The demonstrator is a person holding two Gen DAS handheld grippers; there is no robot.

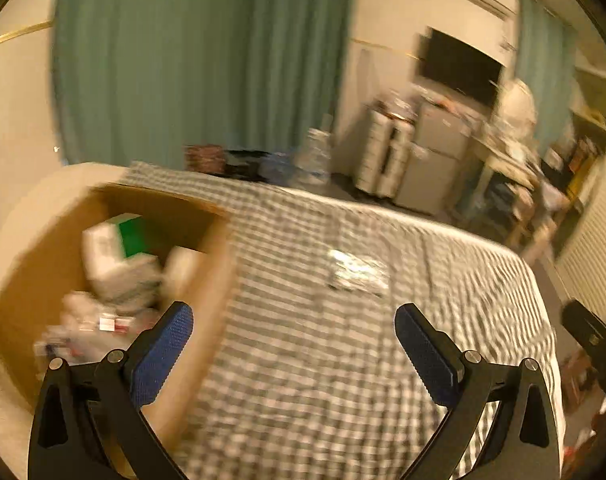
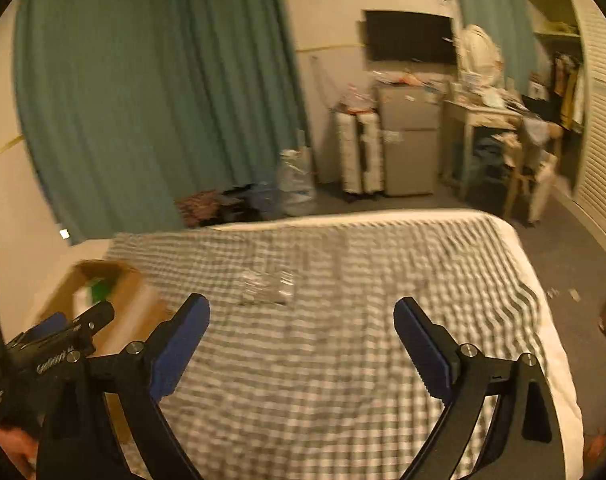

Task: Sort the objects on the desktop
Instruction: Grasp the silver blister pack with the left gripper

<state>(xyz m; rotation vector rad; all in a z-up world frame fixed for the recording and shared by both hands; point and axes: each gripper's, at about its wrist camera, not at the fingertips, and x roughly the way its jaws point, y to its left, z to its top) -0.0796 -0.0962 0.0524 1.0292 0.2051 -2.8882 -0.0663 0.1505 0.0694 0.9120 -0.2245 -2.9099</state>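
Note:
A clear plastic packet (image 1: 357,270) lies flat on the grey checked bedcover (image 1: 343,360), ahead of both grippers. An open cardboard box (image 1: 211,248) stands at the cover's left; inside it are a white and green carton (image 1: 117,246) and several small packs. My left gripper (image 1: 294,320) is open and empty, its left finger over the box's right wall. In the right wrist view the right gripper (image 2: 301,312) is open and empty above the cover, short of the packet (image 2: 269,288). The box (image 2: 123,312) and the left gripper (image 2: 79,326) show at that view's left. Both views are blurred.
The bed (image 2: 543,320) ends at the right in a white edge, with grey floor beyond. Behind it hang green curtains (image 2: 151,100); bags, a white suitcase (image 2: 361,152), a small fridge (image 2: 409,140), a cluttered desk (image 2: 487,120) and a wall screen (image 2: 409,36) stand at the back.

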